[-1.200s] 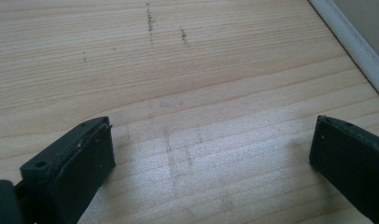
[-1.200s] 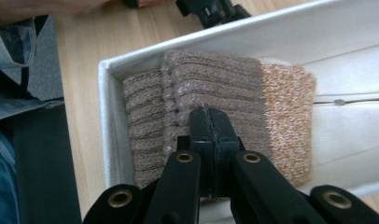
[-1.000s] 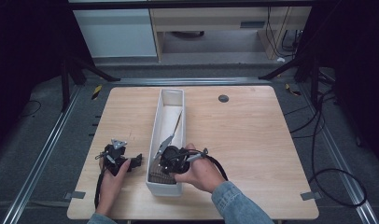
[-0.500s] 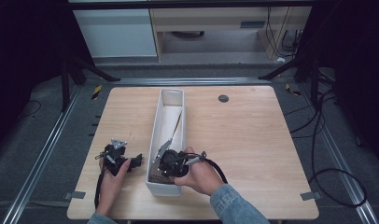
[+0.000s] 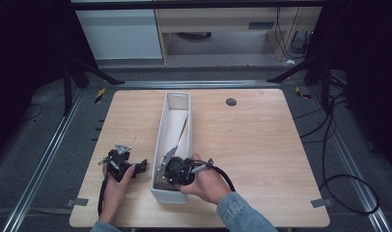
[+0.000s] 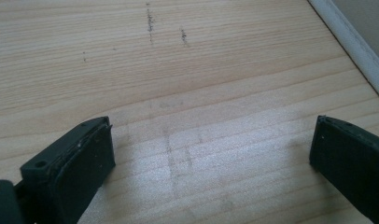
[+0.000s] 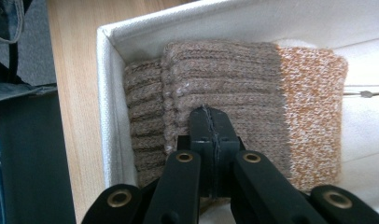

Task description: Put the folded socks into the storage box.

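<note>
Long white bin (image 5: 175, 104) lying lengthwise down the middle of the wooden table (image 5: 261, 145), near end close to the person's edge. Folded knitted sock (image 7: 234, 88) tucked flat into that near end of the bin, brown ribbed part against the end wall, orange-speckled part farther along the bin. Right gripper (image 5: 177, 169) held in the right hand (image 5: 208, 181) over the bin's near end, pointing down into it; in the right gripper view, right gripper (image 7: 210, 123) with both jaws pressed flat together, nothing between them, tips resting on or just above the brown knit, contact not certain. Thin metal rod (image 5: 167, 157) slanting beside that gripper in the high view. Left gripper (image 5: 138, 166) held in the left hand (image 5: 118, 186) on the table just left of the bin, apart from its wall; in the left gripper view, left gripper (image 6: 211, 149) with jaws spread wide over bare wood, nothing between them, bin's white edge (image 6: 351, 46) at the upper right corner. Small dark round disc (image 5: 231, 102) on the table near the far edge, well away from both hands.
</note>
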Demonstrator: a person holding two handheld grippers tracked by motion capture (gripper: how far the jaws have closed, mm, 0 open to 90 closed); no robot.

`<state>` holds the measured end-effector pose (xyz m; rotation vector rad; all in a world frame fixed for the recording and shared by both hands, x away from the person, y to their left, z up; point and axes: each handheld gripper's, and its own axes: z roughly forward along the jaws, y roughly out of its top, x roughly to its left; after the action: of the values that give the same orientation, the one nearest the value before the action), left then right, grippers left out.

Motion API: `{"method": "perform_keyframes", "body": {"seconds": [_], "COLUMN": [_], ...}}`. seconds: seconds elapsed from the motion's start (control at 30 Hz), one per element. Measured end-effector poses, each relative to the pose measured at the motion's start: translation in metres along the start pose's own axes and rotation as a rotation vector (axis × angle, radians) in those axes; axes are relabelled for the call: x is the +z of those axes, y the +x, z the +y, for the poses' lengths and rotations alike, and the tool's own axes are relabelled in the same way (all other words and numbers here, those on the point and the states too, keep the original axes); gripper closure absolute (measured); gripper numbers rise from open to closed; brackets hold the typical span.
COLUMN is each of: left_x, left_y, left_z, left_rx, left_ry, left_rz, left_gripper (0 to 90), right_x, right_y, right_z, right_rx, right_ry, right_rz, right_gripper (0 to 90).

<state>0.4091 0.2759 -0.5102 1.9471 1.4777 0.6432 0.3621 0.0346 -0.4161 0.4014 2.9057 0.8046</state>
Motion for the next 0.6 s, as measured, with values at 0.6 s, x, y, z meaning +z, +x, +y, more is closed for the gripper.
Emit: {"method": "perform_keyframes", "body": {"seconds": [0.6], "left_x": [0.000], "left_y": [0.000], "left_z": [0.000], "left_rx": [0.000], "left_ry": [-0.001], "left_rz": [0.000], "left_gripper": [0.0], "right_x": [-0.024], "right_y": [-0.010], "right_z": [-0.004], "right_rx": [0.028], "right_ry": [-0.062], "right_rz": [-0.007], "right_gripper": [90.0]}}
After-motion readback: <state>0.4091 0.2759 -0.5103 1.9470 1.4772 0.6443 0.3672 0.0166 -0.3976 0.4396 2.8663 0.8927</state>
